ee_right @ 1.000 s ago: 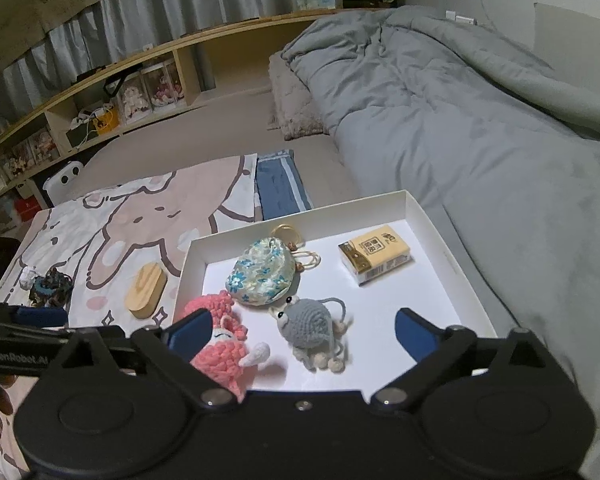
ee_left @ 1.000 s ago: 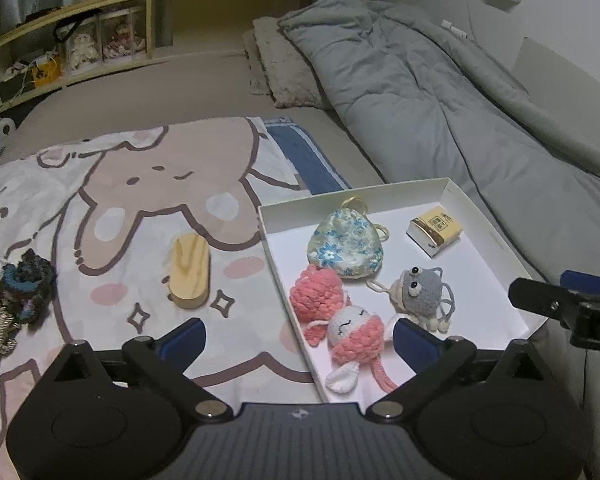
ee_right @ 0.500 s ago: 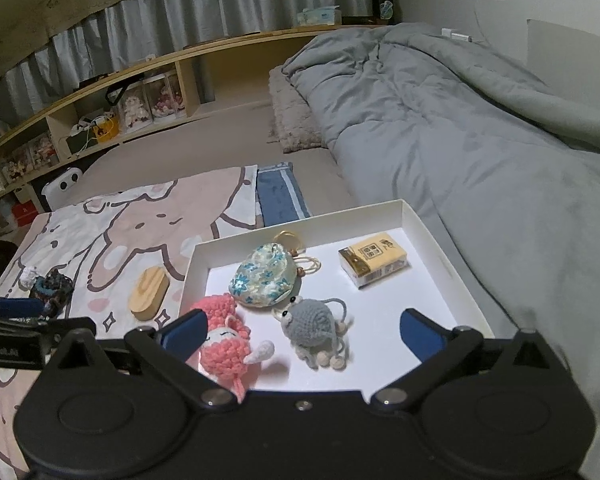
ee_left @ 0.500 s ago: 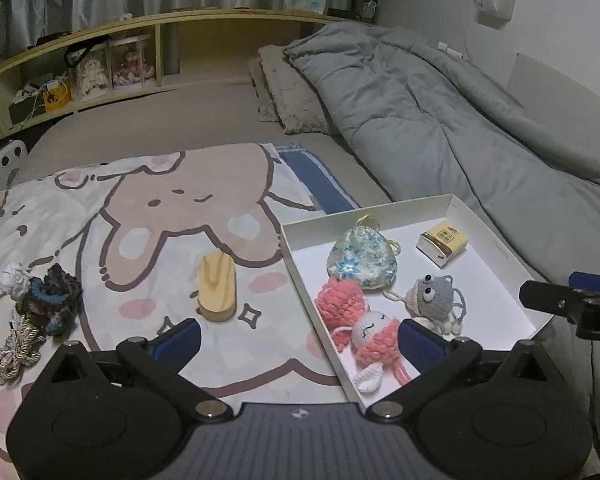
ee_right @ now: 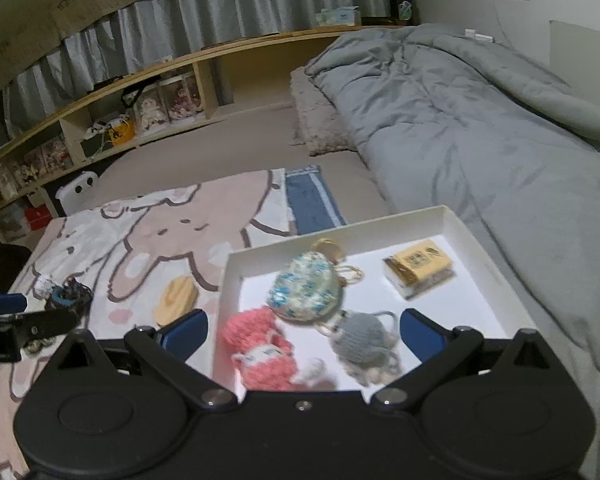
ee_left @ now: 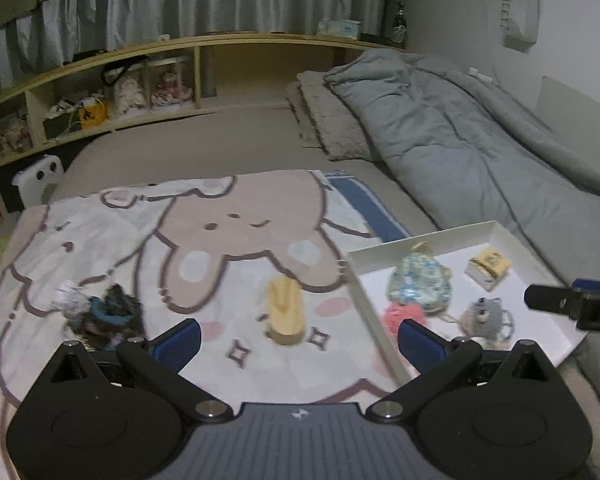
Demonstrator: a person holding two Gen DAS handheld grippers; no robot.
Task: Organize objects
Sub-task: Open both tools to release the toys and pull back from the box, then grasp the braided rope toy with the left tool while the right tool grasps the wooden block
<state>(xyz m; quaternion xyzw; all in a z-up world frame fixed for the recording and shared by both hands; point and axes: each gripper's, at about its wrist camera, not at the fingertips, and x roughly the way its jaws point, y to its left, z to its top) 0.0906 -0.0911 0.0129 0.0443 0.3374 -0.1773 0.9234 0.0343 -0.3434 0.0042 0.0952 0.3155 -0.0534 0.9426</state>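
Observation:
A white tray (ee_right: 476, 240) (ee_left: 504, 232) on the bed holds a floral pouch (ee_right: 304, 294) (ee_left: 418, 284), a pink crochet doll (ee_right: 260, 348) (ee_left: 404, 314), a grey crochet toy (ee_right: 362, 340) (ee_left: 486, 316) and a small yellow box (ee_right: 420, 266) (ee_left: 488, 266). On the bunny blanket (ee_left: 240, 216) lie a wooden block (ee_left: 285, 312) (ee_right: 177, 300) and a dark yarn bundle (ee_left: 108, 314) (ee_right: 66, 298). My left gripper (ee_left: 300, 340) hovers open above the blanket near the wooden block. My right gripper (ee_right: 304, 328) hangs open over the tray's near side. Neither holds anything.
A grey duvet (ee_left: 480, 140) fills the right of the bed, with a pillow (ee_left: 332, 128) behind the blanket. A wooden shelf (ee_left: 140, 76) with dolls runs along the back wall. A white device (ee_left: 38, 178) sits at the bed's far left.
Both grippers have pulled back and tilted up, so the tray and blanket objects sit lower and smaller in view. The left gripper's view has swung left toward the blanket. Nothing was picked up.

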